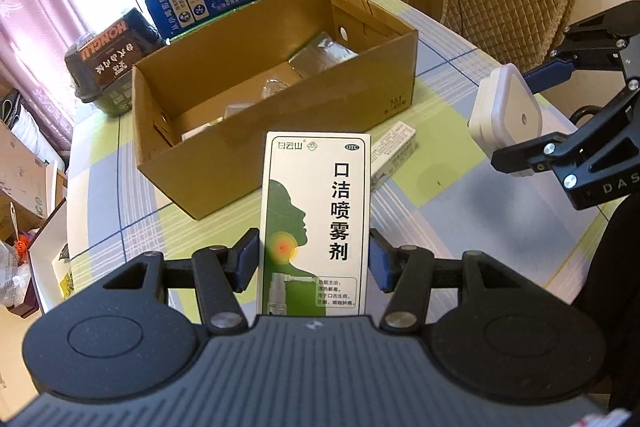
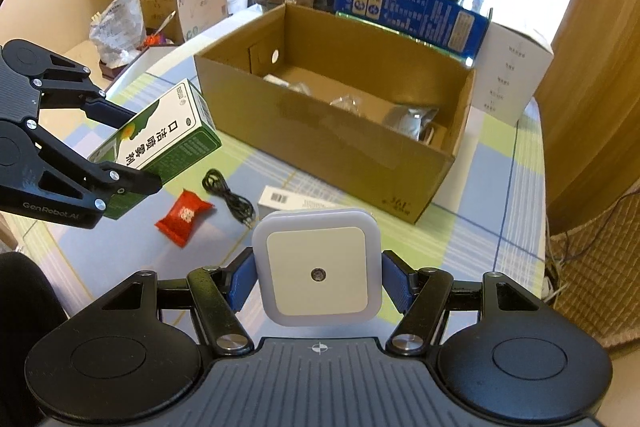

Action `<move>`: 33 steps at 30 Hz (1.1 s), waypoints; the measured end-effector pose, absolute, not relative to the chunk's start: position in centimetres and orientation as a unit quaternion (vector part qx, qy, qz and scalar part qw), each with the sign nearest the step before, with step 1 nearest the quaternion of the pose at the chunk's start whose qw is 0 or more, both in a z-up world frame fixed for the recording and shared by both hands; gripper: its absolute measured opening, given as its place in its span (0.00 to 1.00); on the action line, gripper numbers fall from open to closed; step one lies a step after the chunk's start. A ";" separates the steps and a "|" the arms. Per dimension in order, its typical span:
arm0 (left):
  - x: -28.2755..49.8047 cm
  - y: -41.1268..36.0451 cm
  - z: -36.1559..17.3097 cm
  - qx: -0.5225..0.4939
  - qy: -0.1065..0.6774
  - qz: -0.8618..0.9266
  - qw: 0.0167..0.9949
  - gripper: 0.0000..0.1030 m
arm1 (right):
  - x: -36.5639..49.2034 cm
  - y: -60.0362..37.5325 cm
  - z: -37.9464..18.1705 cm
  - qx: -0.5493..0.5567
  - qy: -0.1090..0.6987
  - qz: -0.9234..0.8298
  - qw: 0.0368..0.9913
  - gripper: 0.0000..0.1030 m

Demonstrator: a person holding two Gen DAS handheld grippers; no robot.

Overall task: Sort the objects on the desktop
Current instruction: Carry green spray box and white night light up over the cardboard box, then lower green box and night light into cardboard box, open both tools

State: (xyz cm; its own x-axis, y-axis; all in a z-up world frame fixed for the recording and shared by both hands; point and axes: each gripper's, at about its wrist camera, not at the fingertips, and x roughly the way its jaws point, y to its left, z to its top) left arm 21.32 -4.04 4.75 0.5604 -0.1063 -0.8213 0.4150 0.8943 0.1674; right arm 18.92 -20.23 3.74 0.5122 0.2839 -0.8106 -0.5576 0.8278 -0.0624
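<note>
The left claw [image 1: 314, 259] is closed on a tall white and green spray carton [image 1: 316, 223], gripped between its blue pads and raised above the checked worktop [image 1: 440, 163], and the open cardboard box [image 1: 276, 95] stands at 12 o'clock from it. The right claw [image 2: 318, 277] is clamped on a square white night light [image 2: 318, 267] of smooth plastic with rounded corners. Only the right wrist view shows the red sachet [image 2: 182, 215] and the coiled black cable [image 2: 230, 197] lying flat at 10 o'clock.
</note>
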 end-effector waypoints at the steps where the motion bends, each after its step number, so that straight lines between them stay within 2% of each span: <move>1: 21.5 -3.9 4.9 0.174 0.443 -0.149 0.867 0.49 | 19.1 -20.2 4.0 -0.159 0.426 0.246 0.856 0.61; 19: 29.1 -1.1 9.0 0.176 0.433 -0.120 0.876 0.49 | 26.3 -18.0 8.2 -0.147 0.394 0.248 0.873 0.61; 33: 37.2 -0.3 8.6 0.163 0.437 -0.109 0.878 0.49 | 35.0 -18.6 7.8 -0.104 0.400 0.226 0.882 0.61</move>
State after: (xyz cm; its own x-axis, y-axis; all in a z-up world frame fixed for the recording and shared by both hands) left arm 37.22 -0.28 8.64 0.5945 -0.0486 -0.8027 0.3336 0.9231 0.1911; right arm 34.97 -18.57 7.84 0.5769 0.3159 -0.7532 -0.4823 0.8760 -0.0020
